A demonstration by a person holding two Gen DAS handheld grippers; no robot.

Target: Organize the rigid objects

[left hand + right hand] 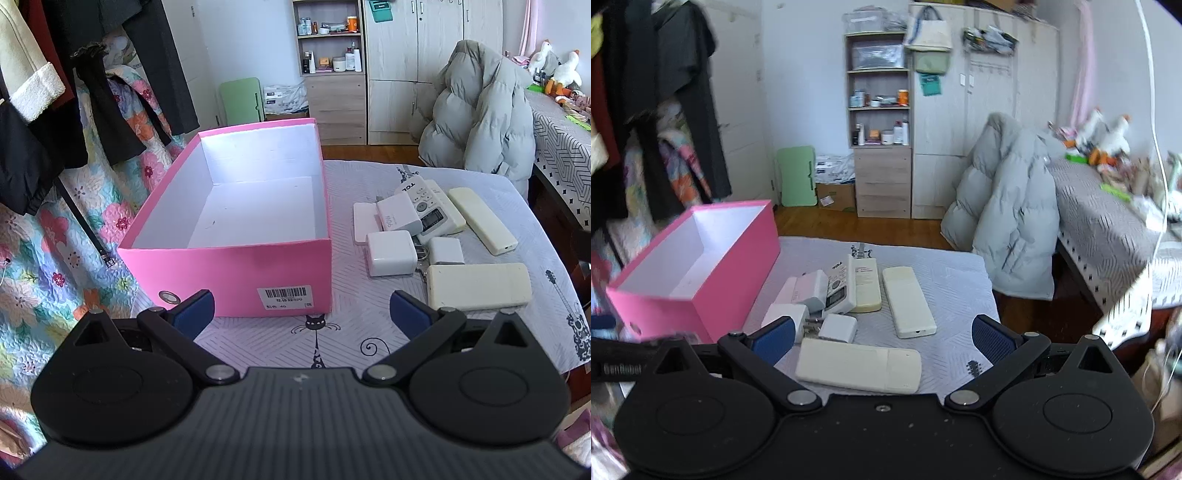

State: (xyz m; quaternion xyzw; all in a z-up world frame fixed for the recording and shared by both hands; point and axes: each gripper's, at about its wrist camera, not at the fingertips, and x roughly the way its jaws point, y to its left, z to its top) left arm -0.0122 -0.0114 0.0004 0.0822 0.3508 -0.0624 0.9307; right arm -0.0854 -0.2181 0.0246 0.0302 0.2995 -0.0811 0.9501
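Observation:
An empty pink box with a white inside stands on the left of the table. Right of it lies a cluster of white and cream devices: a white charger, a small white adapter, a TCL remote, a long cream remote and a wide cream power bank. My left gripper is open before the box's near wall. My right gripper is open just above the power bank.
The patterned tablecloth ends near a chair draped with a grey puffer jacket. Dark clothes hang at the left over a floral quilt. A second table with toys stands at the right.

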